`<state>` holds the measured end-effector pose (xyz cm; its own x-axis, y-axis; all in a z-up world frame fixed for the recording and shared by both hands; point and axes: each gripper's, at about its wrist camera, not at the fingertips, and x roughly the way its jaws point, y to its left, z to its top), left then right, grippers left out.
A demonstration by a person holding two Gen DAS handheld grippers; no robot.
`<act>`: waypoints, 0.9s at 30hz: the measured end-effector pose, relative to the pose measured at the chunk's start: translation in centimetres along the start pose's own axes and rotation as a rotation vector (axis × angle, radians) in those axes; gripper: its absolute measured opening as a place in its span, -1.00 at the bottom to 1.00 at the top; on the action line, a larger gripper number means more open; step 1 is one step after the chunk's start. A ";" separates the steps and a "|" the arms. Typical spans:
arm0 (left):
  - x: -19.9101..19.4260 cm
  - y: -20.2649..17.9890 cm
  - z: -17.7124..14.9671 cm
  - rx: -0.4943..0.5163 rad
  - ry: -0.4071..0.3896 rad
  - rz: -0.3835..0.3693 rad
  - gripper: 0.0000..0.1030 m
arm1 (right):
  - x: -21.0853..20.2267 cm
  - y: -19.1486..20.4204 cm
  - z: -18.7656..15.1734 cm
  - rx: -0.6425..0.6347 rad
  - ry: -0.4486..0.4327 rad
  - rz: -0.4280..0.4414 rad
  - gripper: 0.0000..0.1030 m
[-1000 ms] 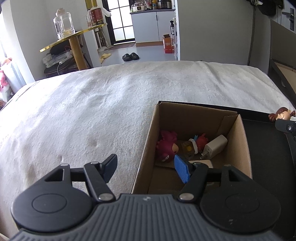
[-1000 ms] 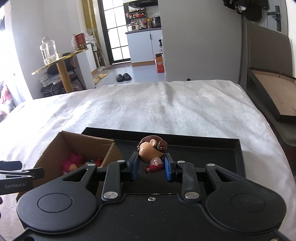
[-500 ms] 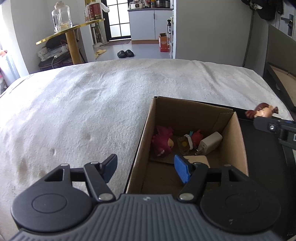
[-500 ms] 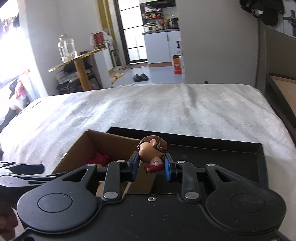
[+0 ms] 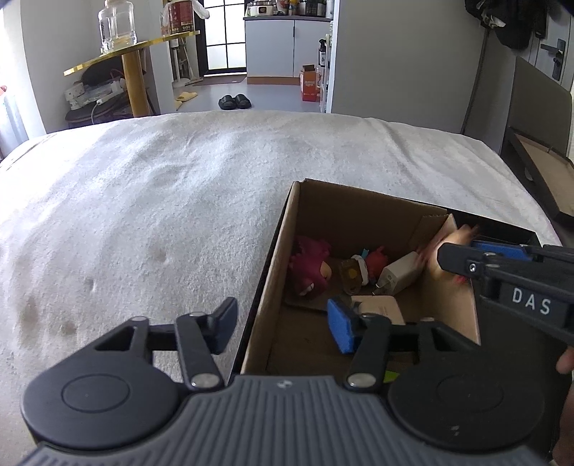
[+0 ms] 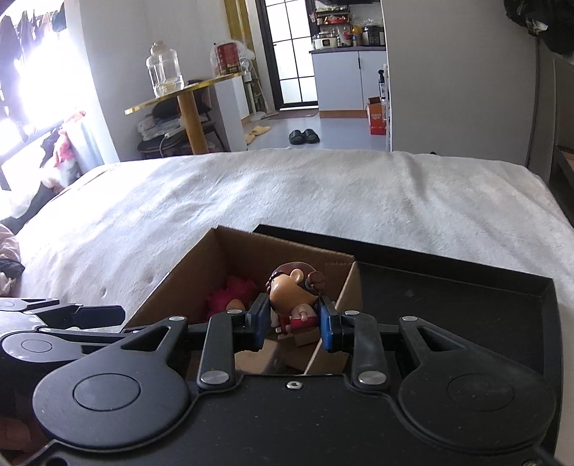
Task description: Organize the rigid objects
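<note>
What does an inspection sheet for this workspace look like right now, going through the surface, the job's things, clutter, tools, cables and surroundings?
Surface: white blanket on a bed, with a black tray on it.
Job's things: cardboard box holds a red plush toy, a white charger and small figures; a doll is carried above the box.
Clutter: nothing seen on the blanket.
Tools: left tool open, straddling the box's near-left wall; right tool shut on the doll.
Cables: a white cord under the side table; none near the box.
Surroundings: gold side table with a glass jar, black slippers on the floor, kitchen beyond.
</note>
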<state>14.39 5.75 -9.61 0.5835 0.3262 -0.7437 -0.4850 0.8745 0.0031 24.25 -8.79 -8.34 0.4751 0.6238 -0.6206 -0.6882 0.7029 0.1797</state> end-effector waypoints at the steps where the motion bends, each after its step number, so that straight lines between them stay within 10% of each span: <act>1: 0.0 0.0 0.0 0.000 0.001 -0.001 -0.16 | 0.0 0.1 0.0 -0.002 0.001 -0.010 -0.35; 12: 0.2 0.4 0.0 0.006 -0.003 0.042 -0.81 | -1.0 -0.8 -0.7 0.028 0.000 -0.020 -0.20; 27: -0.8 -0.1 0.9 0.059 0.021 0.071 -0.74 | -4.3 -3.2 -2.2 0.121 -0.006 -0.060 -0.05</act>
<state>14.56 5.70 -8.43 0.5346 0.3811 -0.7543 -0.4848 0.8694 0.0956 23.15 -14.48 -7.92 0.5173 0.5809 -0.6285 -0.5873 0.7751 0.2329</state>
